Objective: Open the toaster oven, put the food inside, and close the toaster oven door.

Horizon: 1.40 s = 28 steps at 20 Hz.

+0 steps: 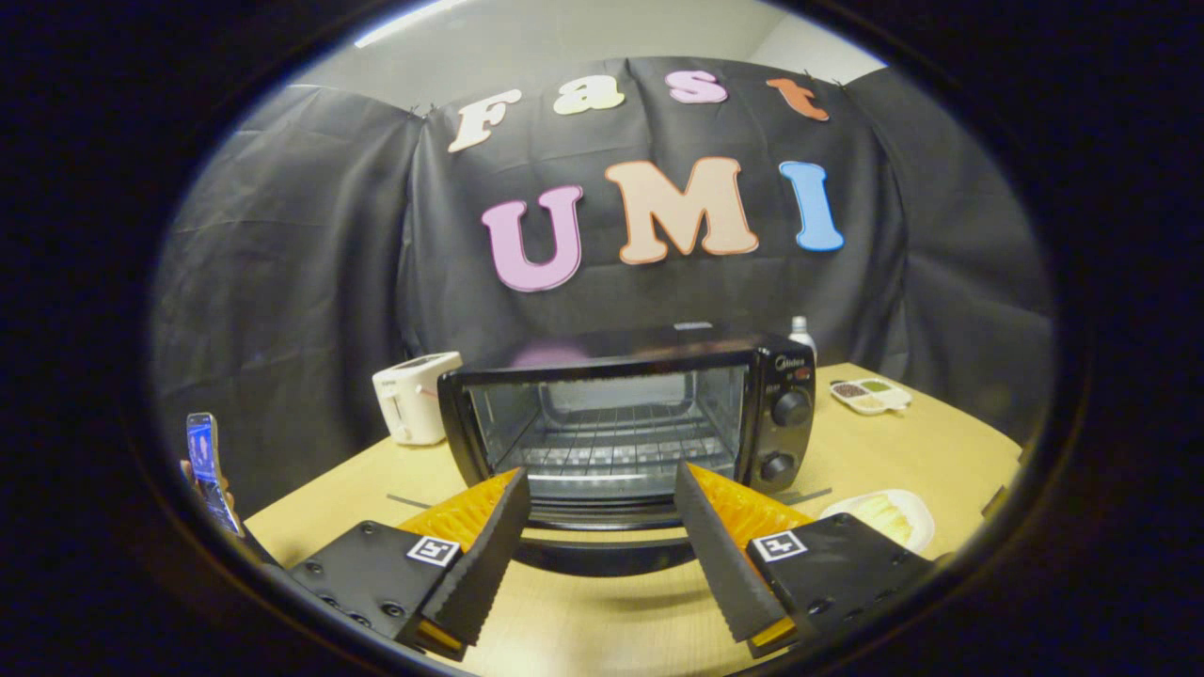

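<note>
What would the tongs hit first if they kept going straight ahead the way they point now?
Most likely the lowered door of the toaster oven, which lies open just ahead of the open, empty tongs. Beyond it is the wire rack inside. Depth is hard to judge here.

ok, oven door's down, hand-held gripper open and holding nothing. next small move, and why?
Probably swing the hand-held gripper toward the white plate of food beside its right-hand finger and lower over it. The toaster oven door already lies open just ahead of the spread fingers, the rack looks bare, and the food is still on the plate.
</note>
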{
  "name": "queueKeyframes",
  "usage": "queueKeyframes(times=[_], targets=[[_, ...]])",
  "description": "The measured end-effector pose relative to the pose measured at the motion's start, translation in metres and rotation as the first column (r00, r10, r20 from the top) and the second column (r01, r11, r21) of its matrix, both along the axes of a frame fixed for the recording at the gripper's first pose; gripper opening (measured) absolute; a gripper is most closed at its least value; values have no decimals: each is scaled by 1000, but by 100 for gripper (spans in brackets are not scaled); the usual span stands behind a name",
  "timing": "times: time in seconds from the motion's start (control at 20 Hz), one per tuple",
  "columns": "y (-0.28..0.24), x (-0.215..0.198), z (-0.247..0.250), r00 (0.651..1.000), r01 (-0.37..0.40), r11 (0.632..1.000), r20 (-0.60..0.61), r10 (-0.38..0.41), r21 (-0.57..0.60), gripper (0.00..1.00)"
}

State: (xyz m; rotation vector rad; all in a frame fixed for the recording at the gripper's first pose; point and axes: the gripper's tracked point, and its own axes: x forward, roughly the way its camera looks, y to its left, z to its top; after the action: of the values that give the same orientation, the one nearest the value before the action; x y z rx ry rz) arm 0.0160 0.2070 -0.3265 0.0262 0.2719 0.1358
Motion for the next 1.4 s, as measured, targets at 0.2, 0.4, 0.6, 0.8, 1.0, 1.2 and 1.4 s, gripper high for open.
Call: queueKeyframes(times=[0.2,0.4,0.6,0.8,1.0,1.2,1.4], targets=[[0,-6,-45,992,-18,1000,-123,21,20,97],[-3,-8,-72,982,-13,1000,-190,15,15,97],[-5,-12,-90,970,-18,1000,-242,19,5,97],[-8,-12,-94,972,-26,999,-236,17,-35,97],[-7,-12,-92,974,-29,998,-226,17,-49,97],[-4,-14,-79,975,-56,998,-213,59,21,97],[-26,-12,-48,984,-49,998,-169,56,47,97]])
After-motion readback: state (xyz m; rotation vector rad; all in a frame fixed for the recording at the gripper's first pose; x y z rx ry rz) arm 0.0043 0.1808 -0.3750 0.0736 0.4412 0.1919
